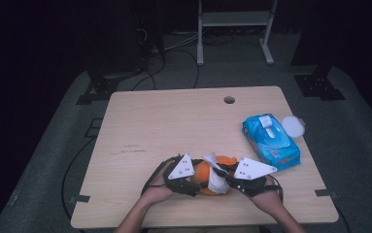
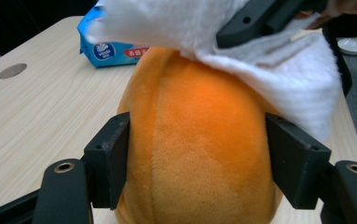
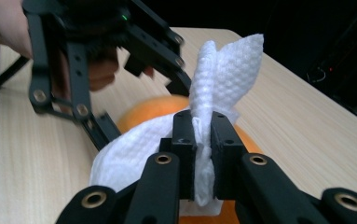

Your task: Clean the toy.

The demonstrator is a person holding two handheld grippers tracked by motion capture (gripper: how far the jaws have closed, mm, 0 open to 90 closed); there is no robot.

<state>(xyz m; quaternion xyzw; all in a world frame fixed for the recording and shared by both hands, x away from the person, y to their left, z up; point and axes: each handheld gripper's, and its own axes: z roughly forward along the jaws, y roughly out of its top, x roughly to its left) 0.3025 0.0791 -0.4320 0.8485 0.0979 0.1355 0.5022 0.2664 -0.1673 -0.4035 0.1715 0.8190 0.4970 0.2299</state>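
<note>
Orange plush (image 1: 202, 175) on pale wood table (image 1: 174, 126), dark room w/ grey floor (image 1: 363, 145)

A pale wooden table (image 1: 174, 121) stands on grey carpet (image 1: 358, 141). Behind it the room is dark, with a white metal frame (image 1: 234, 22) and loose cables (image 1: 174, 53).

Dark lab, lone table (image 1: 174, 121), floor cables (image 1: 174, 53)
</note>
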